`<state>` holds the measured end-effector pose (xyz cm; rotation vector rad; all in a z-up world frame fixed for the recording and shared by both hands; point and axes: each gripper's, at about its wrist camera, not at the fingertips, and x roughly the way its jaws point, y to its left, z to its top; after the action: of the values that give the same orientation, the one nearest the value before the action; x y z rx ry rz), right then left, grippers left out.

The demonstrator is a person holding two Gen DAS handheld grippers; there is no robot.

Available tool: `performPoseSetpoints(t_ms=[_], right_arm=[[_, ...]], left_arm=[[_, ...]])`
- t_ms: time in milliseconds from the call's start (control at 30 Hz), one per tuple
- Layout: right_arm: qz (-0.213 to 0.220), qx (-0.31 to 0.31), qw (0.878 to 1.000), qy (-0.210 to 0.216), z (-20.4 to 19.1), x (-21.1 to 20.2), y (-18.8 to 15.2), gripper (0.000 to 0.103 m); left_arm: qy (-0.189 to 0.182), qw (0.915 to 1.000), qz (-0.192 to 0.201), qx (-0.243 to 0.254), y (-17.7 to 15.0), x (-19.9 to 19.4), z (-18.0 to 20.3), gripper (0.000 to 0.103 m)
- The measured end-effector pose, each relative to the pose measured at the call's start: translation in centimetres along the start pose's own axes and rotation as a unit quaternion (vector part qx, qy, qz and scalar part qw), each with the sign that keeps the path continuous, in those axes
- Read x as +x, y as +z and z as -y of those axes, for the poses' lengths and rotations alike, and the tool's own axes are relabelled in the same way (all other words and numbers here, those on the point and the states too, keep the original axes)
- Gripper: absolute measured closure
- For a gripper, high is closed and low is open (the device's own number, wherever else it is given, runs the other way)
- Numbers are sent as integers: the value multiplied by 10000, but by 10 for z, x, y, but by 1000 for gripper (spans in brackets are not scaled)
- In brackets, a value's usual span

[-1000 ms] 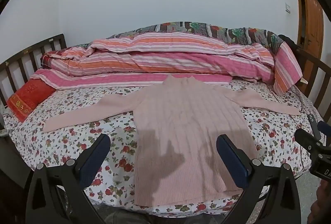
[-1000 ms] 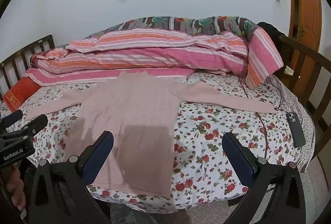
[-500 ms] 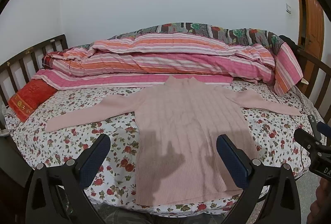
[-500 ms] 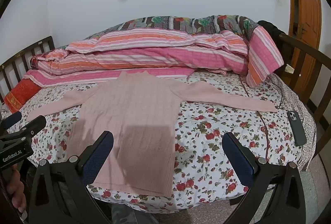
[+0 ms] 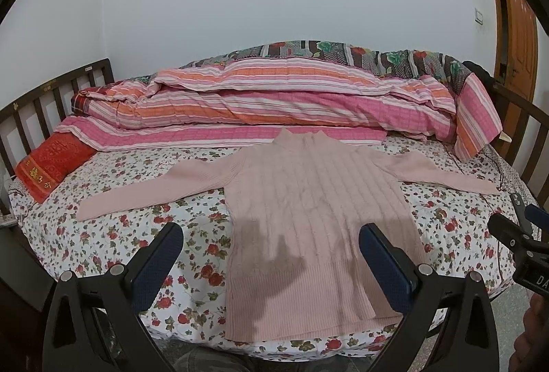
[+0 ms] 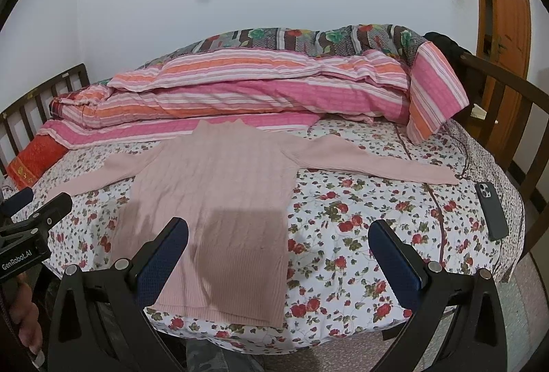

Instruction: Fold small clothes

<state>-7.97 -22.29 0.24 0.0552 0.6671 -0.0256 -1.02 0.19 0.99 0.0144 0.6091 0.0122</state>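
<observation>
Sweater: pink ribbed sweater (image 5: pixel 319 221) lies flat on floral bedsheet (image 5: pixel 137 228), sleeves outstretched, ready for folding.
Left gripper (image 5: pixel 271 260): spread, empty.
Right gripper (image 6: pixel 278 255): spread, empty.

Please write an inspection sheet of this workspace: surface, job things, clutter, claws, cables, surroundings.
Surface: floral bedsheet, flat.
Job's things: pink sweater spread flat, both sleeves out, unfolded.
Clutter: phone near the bed's right edge; striped quilt piled behind the sweater; red pillow at left.
Claws: left claw open, empty; right claw open, empty.
Cables: thin dark cable near the phone.
Surroundings: white wall, wooden bed rails, wooden door.
</observation>
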Motion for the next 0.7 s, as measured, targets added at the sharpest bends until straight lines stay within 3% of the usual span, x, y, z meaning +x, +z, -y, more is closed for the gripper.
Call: performPoseSetpoints(t_ms=[700], right_arm=[[42, 49, 10000, 12, 5, -4, -1, 0]], left_arm=[[9, 10000, 55, 9, 4, -3, 0, 0]])
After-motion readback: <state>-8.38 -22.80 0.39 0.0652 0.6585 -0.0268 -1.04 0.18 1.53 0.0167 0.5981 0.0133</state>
